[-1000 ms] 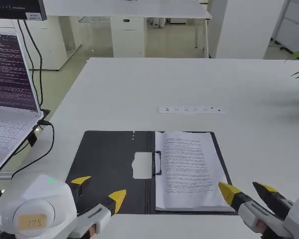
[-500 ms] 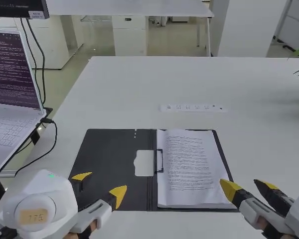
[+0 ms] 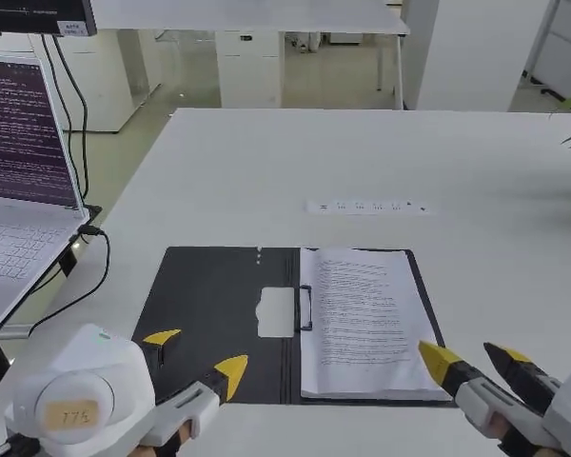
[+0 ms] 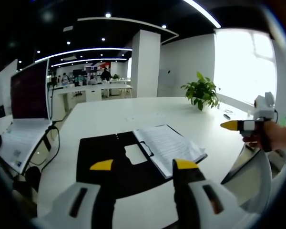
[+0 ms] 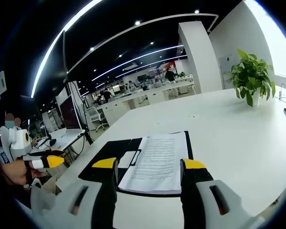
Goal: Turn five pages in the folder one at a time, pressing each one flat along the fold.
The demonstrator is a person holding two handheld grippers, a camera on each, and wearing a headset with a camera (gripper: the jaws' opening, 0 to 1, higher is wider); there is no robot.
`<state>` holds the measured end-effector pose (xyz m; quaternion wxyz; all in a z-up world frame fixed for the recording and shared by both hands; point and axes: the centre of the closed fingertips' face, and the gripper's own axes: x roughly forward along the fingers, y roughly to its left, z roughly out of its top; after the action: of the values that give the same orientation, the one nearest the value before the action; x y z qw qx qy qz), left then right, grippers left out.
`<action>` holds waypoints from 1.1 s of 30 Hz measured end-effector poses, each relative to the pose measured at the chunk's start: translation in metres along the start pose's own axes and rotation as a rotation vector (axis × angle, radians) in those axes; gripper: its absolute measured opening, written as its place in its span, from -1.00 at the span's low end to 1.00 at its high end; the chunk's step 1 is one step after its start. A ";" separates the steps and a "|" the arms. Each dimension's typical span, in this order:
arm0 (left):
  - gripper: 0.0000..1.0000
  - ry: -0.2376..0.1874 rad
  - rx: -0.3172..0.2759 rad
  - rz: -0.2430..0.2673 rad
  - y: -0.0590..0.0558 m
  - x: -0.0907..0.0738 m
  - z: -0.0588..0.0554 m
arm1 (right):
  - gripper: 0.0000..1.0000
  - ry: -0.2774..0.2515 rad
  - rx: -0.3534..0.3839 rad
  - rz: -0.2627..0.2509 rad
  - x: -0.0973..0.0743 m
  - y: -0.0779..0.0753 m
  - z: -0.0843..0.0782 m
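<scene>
A laptop [image 3: 14,190] stands open off to the left. My left claw [image 3: 198,350] hovers empty, jaws apart, over the near left corner of the folder [image 3: 209,305], which lies open flat before me. Its pages [image 3: 362,319] are stacked on the right half, clipped near the spine. They look thin, light and floppy, easily creased, so I judge the free near right corner the place to pinch one sheet. My right claw [image 3: 466,360] hovers beside that corner, jaws apart, empty.

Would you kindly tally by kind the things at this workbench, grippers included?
grippers: 2 (left gripper, right gripper)
folder: 1
stack of pages: 1
power strip: 1
laptop: 1
potted plant: 1
Total: 7
</scene>
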<state>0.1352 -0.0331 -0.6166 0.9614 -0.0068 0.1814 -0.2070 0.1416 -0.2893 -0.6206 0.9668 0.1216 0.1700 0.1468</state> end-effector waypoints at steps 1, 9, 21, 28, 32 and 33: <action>-0.05 0.002 0.002 -0.001 0.000 0.000 0.000 | 0.04 -0.001 0.003 0.000 0.000 0.000 0.000; -0.05 0.000 0.004 -0.001 -0.001 0.000 0.000 | 0.03 0.001 0.005 0.002 0.001 0.001 -0.001; -0.06 -0.002 0.006 -0.006 -0.003 0.001 0.001 | 0.04 -0.001 0.003 0.004 0.002 0.003 -0.001; -0.06 -0.001 0.012 -0.008 -0.004 0.002 0.002 | 0.04 -0.002 0.007 -0.002 0.001 0.001 -0.001; -0.05 -0.001 0.013 -0.008 -0.004 0.002 0.001 | 0.04 -0.002 0.008 -0.002 0.001 0.000 -0.001; -0.05 0.000 0.016 -0.008 -0.003 0.002 0.001 | 0.03 0.000 0.008 -0.002 0.001 0.000 -0.001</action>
<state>0.1354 -0.0368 -0.6163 0.9606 0.0003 0.1797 -0.2121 0.1416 -0.2884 -0.6220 0.9665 0.1252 0.1706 0.1451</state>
